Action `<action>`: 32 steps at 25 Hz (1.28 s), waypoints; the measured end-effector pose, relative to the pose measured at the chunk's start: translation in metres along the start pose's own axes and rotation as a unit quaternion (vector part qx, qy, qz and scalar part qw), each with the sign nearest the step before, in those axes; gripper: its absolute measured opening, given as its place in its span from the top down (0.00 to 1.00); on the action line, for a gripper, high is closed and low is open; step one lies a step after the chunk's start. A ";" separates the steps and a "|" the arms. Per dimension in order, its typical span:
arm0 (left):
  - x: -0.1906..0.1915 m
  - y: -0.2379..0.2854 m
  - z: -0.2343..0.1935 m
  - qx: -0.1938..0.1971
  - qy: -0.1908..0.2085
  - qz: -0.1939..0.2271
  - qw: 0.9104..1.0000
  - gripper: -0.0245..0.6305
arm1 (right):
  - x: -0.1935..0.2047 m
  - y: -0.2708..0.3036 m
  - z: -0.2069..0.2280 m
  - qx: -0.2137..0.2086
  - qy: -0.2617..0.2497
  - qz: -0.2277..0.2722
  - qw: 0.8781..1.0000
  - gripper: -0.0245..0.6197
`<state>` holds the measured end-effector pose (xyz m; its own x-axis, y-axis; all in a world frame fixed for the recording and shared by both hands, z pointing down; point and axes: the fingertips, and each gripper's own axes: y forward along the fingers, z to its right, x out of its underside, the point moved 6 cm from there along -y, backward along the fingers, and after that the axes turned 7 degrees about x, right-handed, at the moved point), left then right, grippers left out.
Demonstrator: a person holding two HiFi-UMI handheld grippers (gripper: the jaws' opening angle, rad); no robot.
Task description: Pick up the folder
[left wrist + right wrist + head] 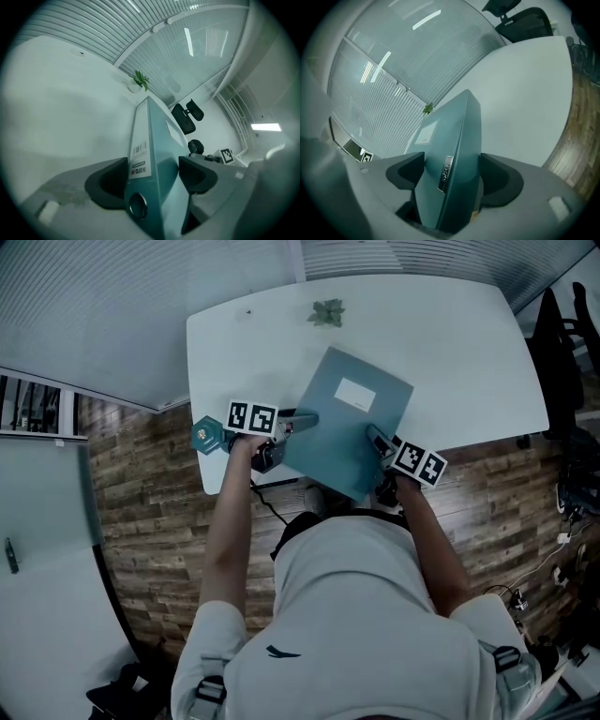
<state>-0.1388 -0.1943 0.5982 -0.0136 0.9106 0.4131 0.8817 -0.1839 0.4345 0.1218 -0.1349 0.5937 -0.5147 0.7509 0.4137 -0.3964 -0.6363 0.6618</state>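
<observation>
The folder (337,442) lies on the white worktop (450,352), its near corner overhanging the wood floor (141,474), with the left hand-held gripper (302,418) pinching its spine and the right hand-held gripper (377,437) spread around its near-right edge; that one, I judge, should clamp squarely before both lift level, the slatted glass wall (187,56) standing beyond.

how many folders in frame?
1. The teal folder sits at the white table near edge, between the jaws of the left gripper and the right gripper. No other shows.
</observation>
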 end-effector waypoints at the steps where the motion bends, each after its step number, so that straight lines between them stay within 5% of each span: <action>1: 0.000 0.000 0.000 0.000 -0.006 0.004 1.000 0.43 | 0.001 0.000 -0.001 0.005 0.001 0.007 1.000 0.40; 11: 0.009 0.004 0.011 -0.014 0.001 0.037 0.999 0.43 | -0.002 -0.005 0.002 0.000 0.000 0.056 0.998 0.40; 18: 0.014 0.000 0.033 -0.018 0.059 0.090 0.994 0.43 | -0.013 -0.016 -0.004 -0.035 -0.032 0.112 0.993 0.40; 25: 0.004 -0.028 0.067 0.049 0.120 0.233 0.964 0.45 | -0.038 -0.044 -0.027 -0.142 -0.101 0.239 0.955 0.38; 32: 0.001 -0.058 0.092 0.089 0.154 0.290 0.940 0.46 | -0.061 -0.074 -0.055 -0.260 -0.113 0.273 0.919 0.41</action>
<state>-0.1463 -0.1492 0.4998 0.3822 0.5206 0.7634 0.8472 -0.5273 -0.0646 0.1407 -0.1432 0.4850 -0.5973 0.2750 0.7534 -0.4657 -0.8837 -0.0466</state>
